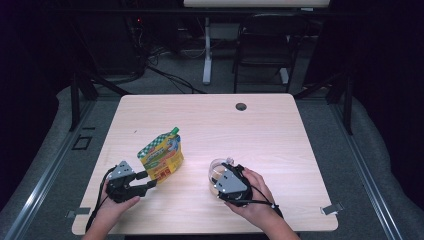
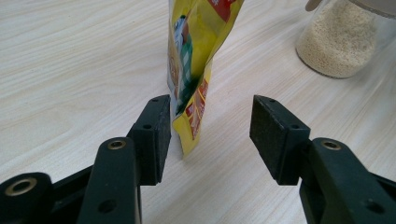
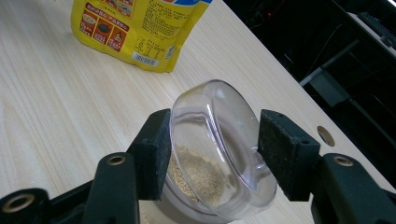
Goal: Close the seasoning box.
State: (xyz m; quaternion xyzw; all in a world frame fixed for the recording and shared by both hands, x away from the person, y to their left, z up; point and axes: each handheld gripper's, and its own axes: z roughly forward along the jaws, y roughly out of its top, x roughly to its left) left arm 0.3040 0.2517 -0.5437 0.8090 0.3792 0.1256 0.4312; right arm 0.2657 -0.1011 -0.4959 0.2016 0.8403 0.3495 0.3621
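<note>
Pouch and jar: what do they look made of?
The pouch looks like thin glossy printed plastic film or foil laminate: it creases and shines along its edge. The jar looks like clear plastic or glass; the pale grains inside show through its wall. Which of the two, I cannot tell.

- From the high view we look forward and down over the whole table (image 1: 280, 125).
- Each gripper view sits low and close, looking along its own jaws.
- All three share the yellow pouch (image 1: 161, 156) (image 2: 196, 70) (image 3: 140, 28).
</note>
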